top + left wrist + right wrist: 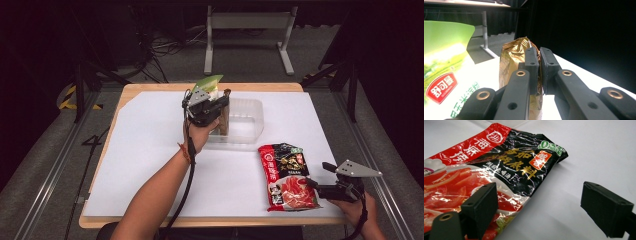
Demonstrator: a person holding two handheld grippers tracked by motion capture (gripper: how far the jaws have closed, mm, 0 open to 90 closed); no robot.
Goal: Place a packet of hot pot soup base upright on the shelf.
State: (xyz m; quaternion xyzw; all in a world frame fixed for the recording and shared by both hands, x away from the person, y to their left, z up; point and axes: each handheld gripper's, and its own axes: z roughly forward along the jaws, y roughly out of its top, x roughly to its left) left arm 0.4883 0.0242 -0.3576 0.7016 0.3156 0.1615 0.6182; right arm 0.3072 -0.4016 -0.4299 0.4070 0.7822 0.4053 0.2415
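High view: the left claw (220, 107) stands at the near-left corner of a clear plastic bin (252, 117) at the far middle of the bench (150, 150), which is covered in white. It holds a gold foil pouch (225, 117) upright at the bin's left end, and a green-and-white packet (212, 85) stands just behind it. Whether the pouch's base rests on the bin floor cannot be told. A red-and-black hot-pot soup base packet (289, 176) lies flat on the bench at near right, well apart from the bin. The right claw (315, 186) rests at that packet's right edge.

Left gripper view: the left claw (540, 67) is closed on the crimped top edge of the gold foil pouch (517, 75), its jaws nearly touching with the foil pinched between them. The green-and-white packet (446, 72) stands just beside the pouch.

Right gripper view: the right claw (539, 207) is open, jaws wide apart. One jaw overlaps the near corner of the soup base packet (499, 162); the other stands over bare white surface.

Assessment: the step in hand appears to be placing the gold pouch into the bin beside the green packet. The next move calls for confirming that the pouch is seated, then releasing without tipping it. The soup base packet is likely next; lying flat, it calls for a low approach to catch an edge.
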